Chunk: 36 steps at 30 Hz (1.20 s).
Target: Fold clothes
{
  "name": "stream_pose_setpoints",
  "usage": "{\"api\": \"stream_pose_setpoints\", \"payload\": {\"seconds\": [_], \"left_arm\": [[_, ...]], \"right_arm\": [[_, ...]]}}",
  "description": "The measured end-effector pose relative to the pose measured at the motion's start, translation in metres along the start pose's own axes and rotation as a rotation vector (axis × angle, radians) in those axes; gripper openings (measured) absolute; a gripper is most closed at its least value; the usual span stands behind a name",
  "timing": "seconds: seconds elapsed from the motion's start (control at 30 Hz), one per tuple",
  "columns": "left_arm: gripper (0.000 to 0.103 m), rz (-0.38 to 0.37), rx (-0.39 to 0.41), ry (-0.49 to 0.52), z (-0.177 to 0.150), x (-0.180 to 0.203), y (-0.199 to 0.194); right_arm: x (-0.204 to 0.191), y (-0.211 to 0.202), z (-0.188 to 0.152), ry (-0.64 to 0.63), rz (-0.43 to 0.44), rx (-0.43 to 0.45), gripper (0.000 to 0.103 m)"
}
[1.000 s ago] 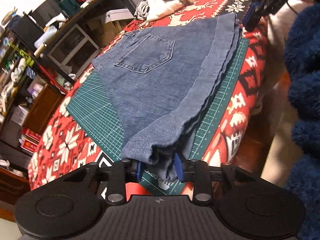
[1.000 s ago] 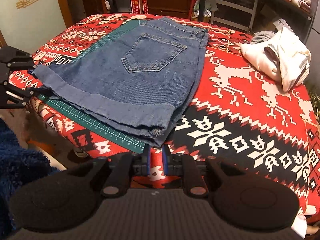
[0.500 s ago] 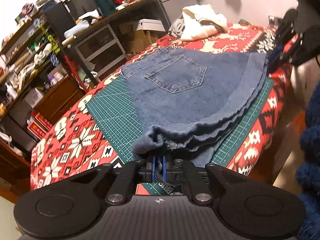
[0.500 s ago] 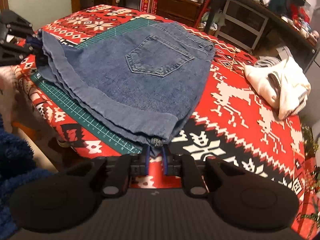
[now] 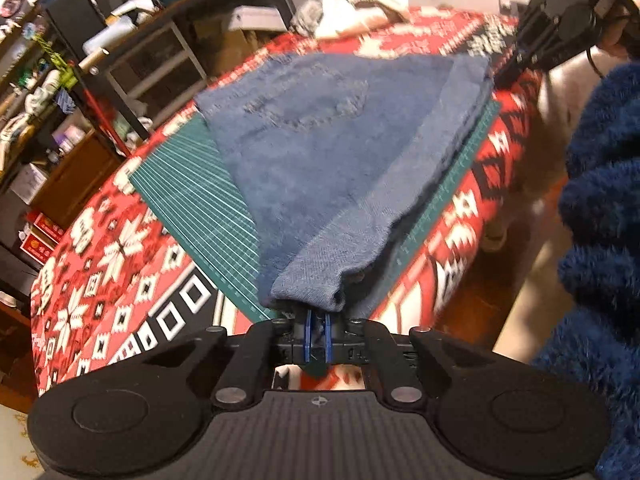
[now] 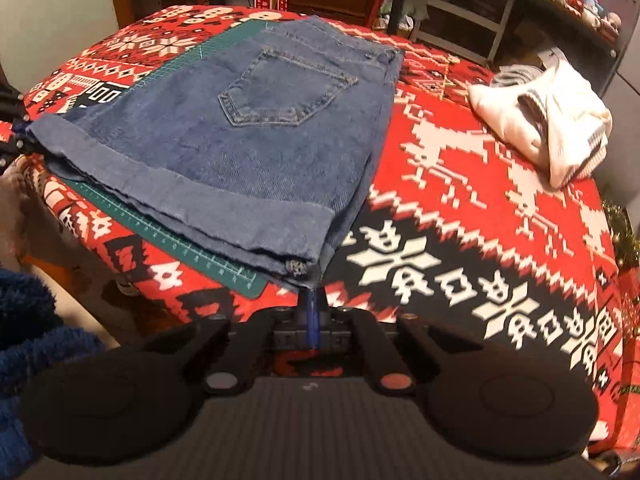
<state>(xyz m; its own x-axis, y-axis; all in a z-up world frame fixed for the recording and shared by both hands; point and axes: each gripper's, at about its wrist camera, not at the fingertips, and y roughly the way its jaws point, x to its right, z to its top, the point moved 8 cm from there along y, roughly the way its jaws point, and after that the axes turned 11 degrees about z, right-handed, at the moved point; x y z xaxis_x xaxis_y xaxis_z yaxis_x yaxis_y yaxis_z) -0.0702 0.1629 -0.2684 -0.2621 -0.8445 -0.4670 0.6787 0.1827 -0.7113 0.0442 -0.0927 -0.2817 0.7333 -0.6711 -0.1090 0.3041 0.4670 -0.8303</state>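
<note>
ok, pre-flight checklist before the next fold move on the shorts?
1. Left gripper shut on the hem corner of the denim shorts: ok.
2. Right gripper shut on the opposite hem corner: ok.
3. Shorts lie flat, back pocket up: ok.
4. Every hem layer caught in both grips: cannot tell.
5. White garment apart from the shorts, clear of the fold path: ok.
6. Shorts fully on the green cutting mat: not ok, the right side overhangs onto the red tablecloth.

clear: red cloth (image 6: 460, 184) right of shorts (image 6: 256, 148) | obstacle: white garment (image 6: 560, 120) far-right
</note>
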Motion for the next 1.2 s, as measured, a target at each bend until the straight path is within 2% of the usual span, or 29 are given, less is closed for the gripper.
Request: {"api": "stream_pose_setpoints", "payload": {"seconds": [0.2, 0.27, 0.3, 0.37, 0.4, 0.43, 0.5, 0.53, 0.6, 0.67, 0.7, 0.73, 0.8, 0.83, 0.9, 1.0, 1.2], "left_arm": [[0.011, -0.066, -0.067, -0.042, -0.014, -0.011, -0.01], [0.011, -0.099, -0.073, -0.1, -0.018, -0.017, -0.018], [0.012, -0.127, -0.068, -0.166, -0.018, -0.024, -0.022], [0.024, -0.183, -0.056, -0.301, -0.017, -0.037, -0.029], [0.035, -0.214, -0.044, -0.391, -0.015, -0.046, -0.032], [0.039, -0.243, -0.031, -0.475, -0.012, -0.054, -0.034], [0.044, -0.297, -0.016, -0.625, -0.008, -0.067, -0.035], [0.05, -0.321, -0.024, -0.685, -0.006, -0.07, -0.032], [0.053, -0.367, -0.065, -0.805, -0.003, -0.075, -0.023], [0.049, -0.385, -0.123, -0.873, -0.004, -0.075, -0.009], [0.04, -0.392, -0.151, -0.902, -0.004, -0.074, -0.003], [0.032, -0.389, -0.172, -0.891, -0.003, -0.07, 0.001], [0.029, -0.372, -0.218, -0.871, -0.002, -0.062, 0.009], [0.019, -0.373, -0.234, -0.876, -0.002, -0.059, 0.012], [0.008, -0.382, -0.232, -0.889, -0.002, -0.058, 0.013], [0.006, -0.372, -0.218, -0.908, 0.003, -0.065, 0.006], [0.005, -0.338, -0.107, -0.966, 0.024, -0.095, -0.009]], "right_arm": [[0.022, -0.024, -0.001, 0.156, 0.075, 0.079, 0.001], [0.03, -0.033, 0.004, 0.226, 0.112, 0.127, 0.004], [0.033, -0.036, 0.008, 0.26, 0.132, 0.15, 0.007], [0.039, -0.041, 0.014, 0.324, 0.172, 0.189, 0.009], [0.041, -0.042, 0.018, 0.352, 0.191, 0.204, 0.01], [0.044, -0.042, 0.021, 0.375, 0.206, 0.214, 0.012], [0.046, -0.04, 0.026, 0.414, 0.231, 0.225, 0.023], [0.047, -0.039, 0.028, 0.427, 0.236, 0.227, 0.024], [0.048, -0.035, 0.031, 0.446, 0.239, 0.229, 0.025], [0.05, -0.03, 0.032, 0.471, 0.244, 0.221, 0.025], [0.051, -0.026, 0.032, 0.481, 0.246, 0.214, 0.026], [0.052, -0.022, 0.032, 0.491, 0.249, 0.205, 0.026], [0.053, -0.014, 0.03, 0.511, 0.263, 0.186, 0.026], [0.052, -0.011, 0.029, 0.511, 0.27, 0.176, 0.025], [0.049, -0.008, 0.027, 0.5, 0.271, 0.159, 0.007], [0.044, -0.016, 0.034, 0.462, 0.263, 0.182, 0.006], [0.055, -0.039, 0.061, 0.496, 0.289, 0.288, 0.006]]}}
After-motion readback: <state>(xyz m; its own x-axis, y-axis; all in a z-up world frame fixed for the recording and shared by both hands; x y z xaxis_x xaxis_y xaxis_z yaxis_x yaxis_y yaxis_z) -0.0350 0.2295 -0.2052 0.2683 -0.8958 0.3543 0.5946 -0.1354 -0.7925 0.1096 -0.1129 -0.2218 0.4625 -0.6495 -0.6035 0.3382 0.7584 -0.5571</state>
